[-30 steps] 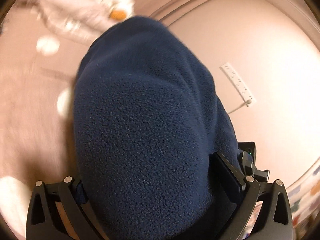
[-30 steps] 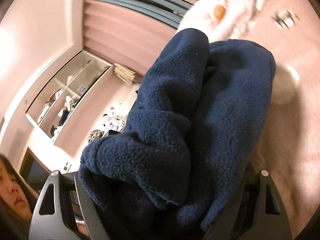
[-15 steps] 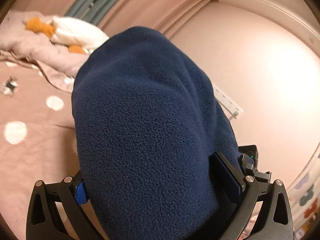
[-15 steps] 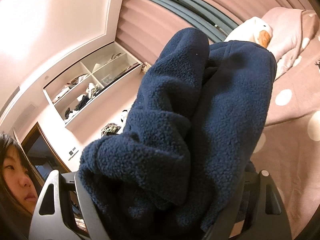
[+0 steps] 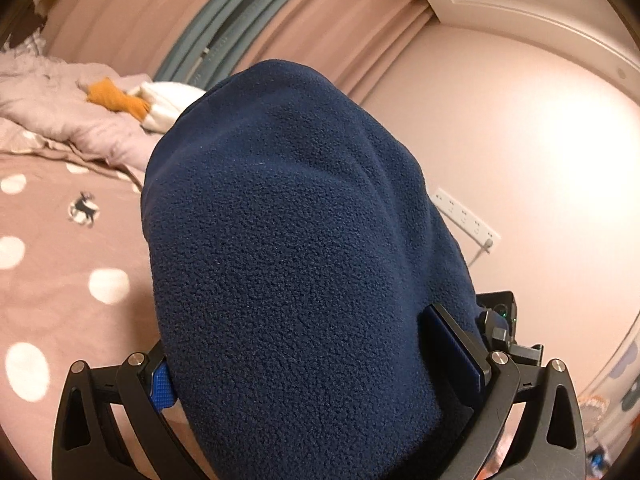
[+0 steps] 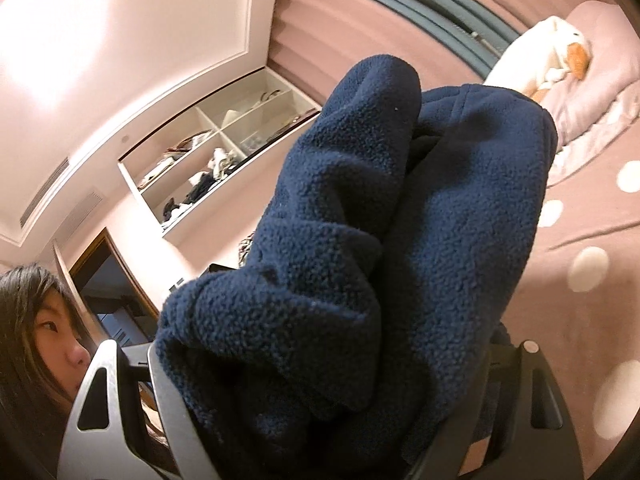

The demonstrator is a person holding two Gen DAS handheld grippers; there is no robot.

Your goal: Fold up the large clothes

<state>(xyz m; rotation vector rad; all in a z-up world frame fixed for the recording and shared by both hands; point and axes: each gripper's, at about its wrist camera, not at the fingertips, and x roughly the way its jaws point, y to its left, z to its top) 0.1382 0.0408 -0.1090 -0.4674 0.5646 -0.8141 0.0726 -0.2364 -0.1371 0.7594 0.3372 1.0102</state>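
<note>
Pink bedspread with white dots fills the ground to the left of my left gripper; a crumpled lilac duvet and a white-and-orange plush toy lie farther ahead on that side. Pink curtains hang beyond, and a white power strip sits on the wall to the right. My left gripper is clamped on the navy fleece garment: the bunched cloth packs the whole gap between both fingers and rises ahead of them, hiding the tips.

Right wrist view: pink curtains at the back, an open white shelf unit with scattered items up and to the left, the dotted bedspread to the right, the plush toy far ahead on the right. My right gripper also grips the fleece, jaws spread wide around a thick wad of folds that presses against both fingers. Part of my head shows at the lower left edge.
</note>
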